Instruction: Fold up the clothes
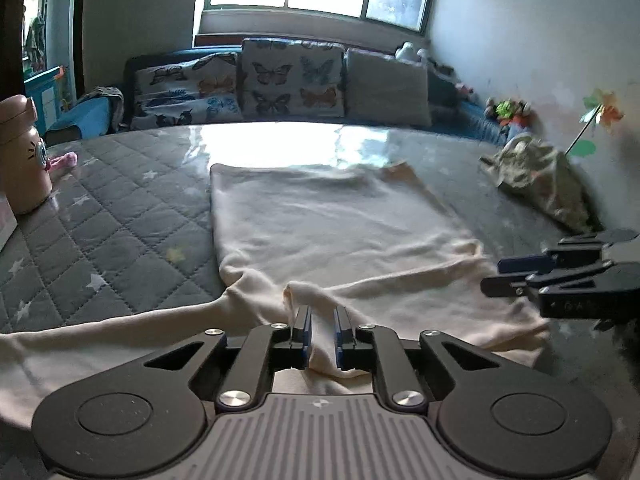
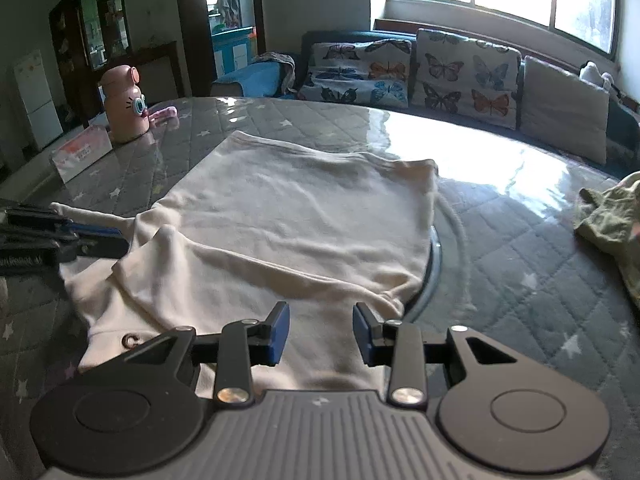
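Left tool point(image 1: 322, 330) clamped on cream garment point(image 1: 340, 224) near edge, right tool point(image 2: 321, 334) apart above hem, quilted table point(image 2: 540, 264) beyond.

Right tool point(image 2: 321, 334), fingers apart, above cream garment point(image 2: 304, 216) on quilted grey table point(image 2: 520, 264); pink bottle point(image 2: 125, 104) far left.

home living room: butterfly cushions point(image 1: 292, 78), sofa point(image 2: 344, 38)
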Demonstrator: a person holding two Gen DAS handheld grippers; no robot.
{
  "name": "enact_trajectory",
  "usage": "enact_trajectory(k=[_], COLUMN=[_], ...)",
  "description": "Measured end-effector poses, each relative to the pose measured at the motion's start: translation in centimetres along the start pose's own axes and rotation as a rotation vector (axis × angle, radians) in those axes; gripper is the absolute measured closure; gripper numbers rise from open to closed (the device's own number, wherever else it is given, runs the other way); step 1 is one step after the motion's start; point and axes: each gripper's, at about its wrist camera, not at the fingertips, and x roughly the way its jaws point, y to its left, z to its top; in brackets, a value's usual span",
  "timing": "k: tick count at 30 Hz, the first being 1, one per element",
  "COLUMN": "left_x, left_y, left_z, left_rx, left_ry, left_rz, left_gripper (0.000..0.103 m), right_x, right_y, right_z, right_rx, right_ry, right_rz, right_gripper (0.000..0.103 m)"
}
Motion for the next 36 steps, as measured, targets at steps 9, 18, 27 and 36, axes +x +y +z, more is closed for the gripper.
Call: enact_trajectory(k=[9, 18, 27, 36], left_x=[-0.8, -3.6, -7.1, -9.0], left_y=[2.0, 6.0, 11.6, 16.1], left_z=[-1.1, -2.6, -4.6, -7.0], left_rx=[-0.045, -0.128, -0.251, -0.384], left_ry=[0.026, 0.019, -0.008, -0.005], left_rz=[0.028, 0.107, 0.250, 0.357], left_gripper=[0.097, 0.090, 0.059, 0.059], right_x=[1.4, 2.2, 5.4, 5.7], right_y=[0.0, 4.9, 9.1, 10.7], right_z=[-0.2, 1.9, 2.7, 2.8], right_rx=[0.008, -0.073, -0.127, -0.158], right_ry=[0.039, 0.011, 0.034, 0.032], right_rz=[-0.018, 0.096, 0.130, 0.137], right_gripper=[0.068, 0.068, 0.068, 0.068])
